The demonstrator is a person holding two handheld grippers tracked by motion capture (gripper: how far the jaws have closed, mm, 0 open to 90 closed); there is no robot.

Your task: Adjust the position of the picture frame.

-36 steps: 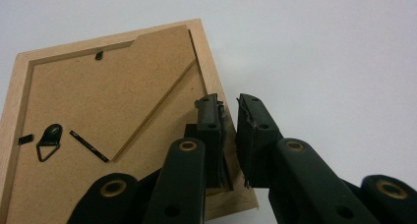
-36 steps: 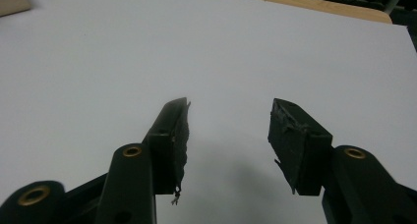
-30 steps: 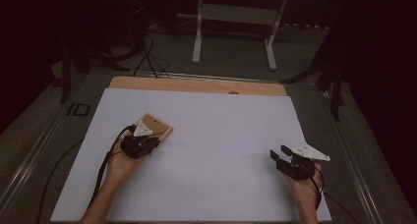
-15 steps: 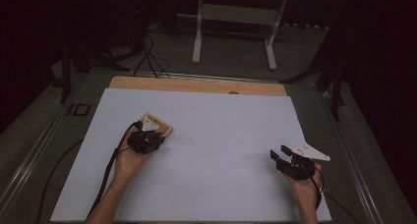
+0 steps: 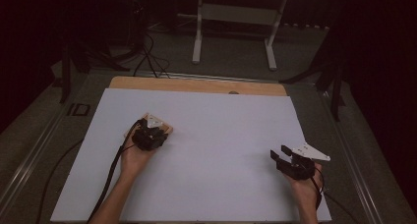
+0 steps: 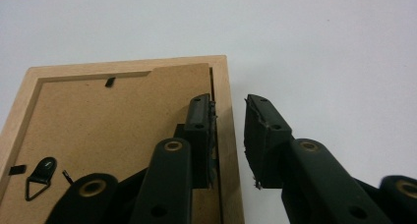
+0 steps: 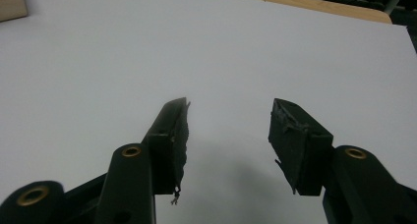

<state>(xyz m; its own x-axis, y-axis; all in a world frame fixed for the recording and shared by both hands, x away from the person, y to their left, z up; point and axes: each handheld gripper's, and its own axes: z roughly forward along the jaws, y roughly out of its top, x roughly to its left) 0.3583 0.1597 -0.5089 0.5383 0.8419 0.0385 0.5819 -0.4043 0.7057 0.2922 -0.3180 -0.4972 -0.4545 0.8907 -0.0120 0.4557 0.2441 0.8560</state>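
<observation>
The left gripper (image 6: 230, 130) stood spread astride the right rail of a wooden picture frame (image 6: 118, 135) lying face-down, one jaw over the fibreboard backing (image 6: 98, 121), the other outside on the white sheet (image 6: 319, 47). If they closed so shallowly, the thin rail might slip free or the frame might skid across the bench. The inner jaw could also push the backing off its clips. Well apart, the right gripper (image 7: 228, 135) hovered spread and empty.
</observation>
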